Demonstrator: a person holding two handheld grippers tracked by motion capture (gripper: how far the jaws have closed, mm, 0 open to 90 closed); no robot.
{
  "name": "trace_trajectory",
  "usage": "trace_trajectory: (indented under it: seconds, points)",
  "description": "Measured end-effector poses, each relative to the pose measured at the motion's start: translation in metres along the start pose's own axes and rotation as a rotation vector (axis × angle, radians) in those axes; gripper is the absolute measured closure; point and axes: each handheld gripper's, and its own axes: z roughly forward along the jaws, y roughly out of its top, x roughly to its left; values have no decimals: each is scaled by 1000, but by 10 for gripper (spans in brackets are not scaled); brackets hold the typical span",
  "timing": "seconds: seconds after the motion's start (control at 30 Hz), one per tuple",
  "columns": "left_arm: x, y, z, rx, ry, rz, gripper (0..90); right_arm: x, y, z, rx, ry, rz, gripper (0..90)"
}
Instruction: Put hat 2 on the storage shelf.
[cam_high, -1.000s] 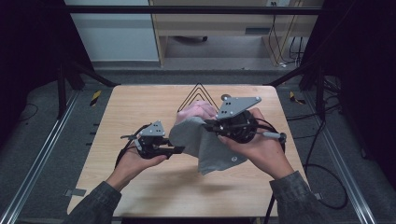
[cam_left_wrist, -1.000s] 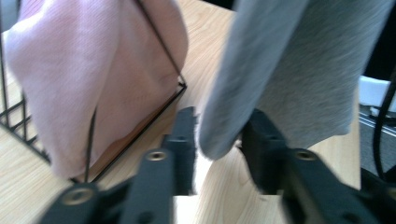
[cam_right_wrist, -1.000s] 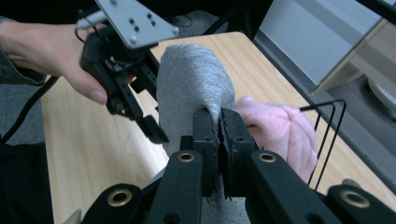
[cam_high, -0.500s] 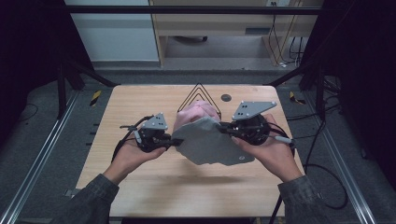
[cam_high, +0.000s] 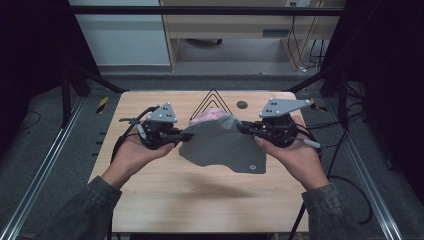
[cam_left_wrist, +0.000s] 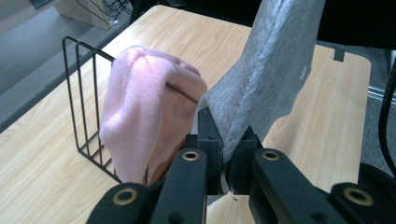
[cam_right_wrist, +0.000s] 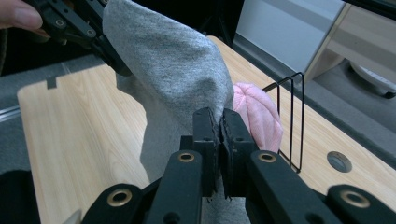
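The grey cloth (cam_high: 222, 147) hangs stretched between the two claws, above the middle of the worktop (cam_high: 200, 200). Its top edge, the long axis, runs from the left side of the worktop toward the right side, roughly parallel to the far edge. The rest drapes down toward the near edge, a small round button or eyelet showing near its lower right corner. The lower hem looks to brush the worktop, though contact is hard to confirm.

The left claw (cam_high: 186, 136) is pressed together on the cloth's left top corner; its jaws have just been closing, and in the left gripper view the grey fabric (cam_left_wrist: 261, 88) sits pinched between the black tips. The right claw (cam_high: 242, 129) is clamped tight on the right top corner, the fabric (cam_right_wrist: 173, 60) rising from between its closed tips in the right gripper view.

Just behind the cloth, toward the far edge, a pink knitted garment (cam_high: 210, 117) is draped over a black wire rack (cam_high: 212, 100). The pink knit (cam_left_wrist: 144, 112) bulges over the rack's wires.
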Motion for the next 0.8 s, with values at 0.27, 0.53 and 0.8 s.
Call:
trace_trajectory:
  seconds: [0.27, 0.53, 0.8]
  points:
    - [8, 15, -8, -9, 26, 14, 861, -8, 11, 0, -21, 0, 14, 864]
    - [13, 25, -16, -18, 36, 8, 864, -16, 21, 2, -41, 17, 48, 864]
    - [18, 32, -18, -12, 46, 22, 864, -25, 28, 4, -49, 19, 72, 864]
